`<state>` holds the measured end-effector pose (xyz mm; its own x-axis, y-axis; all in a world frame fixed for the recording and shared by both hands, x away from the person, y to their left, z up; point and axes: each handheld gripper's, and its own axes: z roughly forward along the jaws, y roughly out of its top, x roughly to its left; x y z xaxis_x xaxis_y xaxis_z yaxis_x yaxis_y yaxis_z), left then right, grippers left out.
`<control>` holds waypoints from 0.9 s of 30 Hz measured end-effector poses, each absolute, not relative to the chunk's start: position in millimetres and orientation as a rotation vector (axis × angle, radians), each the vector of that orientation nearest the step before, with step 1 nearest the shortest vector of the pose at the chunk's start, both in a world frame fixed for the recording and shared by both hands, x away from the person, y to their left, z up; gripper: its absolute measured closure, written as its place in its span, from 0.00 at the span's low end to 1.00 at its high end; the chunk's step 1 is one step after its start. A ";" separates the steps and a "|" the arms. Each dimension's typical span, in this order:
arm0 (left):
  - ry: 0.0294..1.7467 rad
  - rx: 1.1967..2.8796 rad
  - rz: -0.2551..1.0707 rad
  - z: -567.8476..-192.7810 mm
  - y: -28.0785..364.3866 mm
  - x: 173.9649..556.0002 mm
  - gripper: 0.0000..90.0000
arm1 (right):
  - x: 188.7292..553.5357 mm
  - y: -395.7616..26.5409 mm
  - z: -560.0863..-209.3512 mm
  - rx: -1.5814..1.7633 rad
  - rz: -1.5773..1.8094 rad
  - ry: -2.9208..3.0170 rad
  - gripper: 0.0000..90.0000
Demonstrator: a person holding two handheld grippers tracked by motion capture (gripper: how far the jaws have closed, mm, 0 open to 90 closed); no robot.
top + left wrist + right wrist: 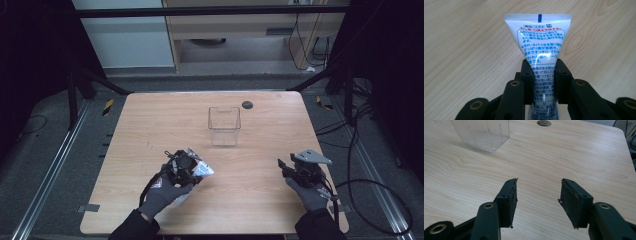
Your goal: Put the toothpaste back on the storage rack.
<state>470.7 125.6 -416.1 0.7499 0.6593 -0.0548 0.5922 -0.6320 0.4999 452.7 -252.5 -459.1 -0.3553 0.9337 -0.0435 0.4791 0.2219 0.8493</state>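
A pale wood table (250,200) with rounded corners stands on grey floor between black frame rails, with cabinets and loose cables in the dim room behind.

Nearest, at about 7 o'clock on the table, the person's gloved left hand (162,195) holds the left gripper (543,75). Its jaws are clamped on a tube (539,42), white with blue and red print. They pinch it across the narrow body, and the flat crimped tail fans out beyond them, pointing away from the camera and held just above the wood. The cap end lies hidden under the gripper.

At about 5 o'clock the gloved right hand (310,192) holds the right gripper (539,195), jaws spread wide with nothing between them and bare table beyond. The rubber facing on both pads looks frayed at the edges.

Farther off, at about 12 o'clock from table centre, stands a clear box (224,126), upright, open-topped and apparently empty. Behind it, near the far edge, is a small dark round port (247,104).

By my judgement the tube is light and soft: the plastic skin will dent under pressure, and a hard squeeze near the cap could force paste out. Its glossy surface may slide on worn pads. The firmer places to hold are the stiff crimped tail or the shoulder by the cap; the present mid-body grip looks secure, though the tube may swing around it.
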 end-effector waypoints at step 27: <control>0.954 1.993 0.527 -351.1 163.9 493.3 0.81 | 452.6 -250.6 -460.6 1.296 1.028 1.924 0.52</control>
<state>493.3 163.9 -351.1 0.6212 0.7835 0.0135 0.4290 -0.3545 0.8308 452.6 -250.6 -460.6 -0.3472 0.9363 -0.0532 0.4759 0.2248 0.8503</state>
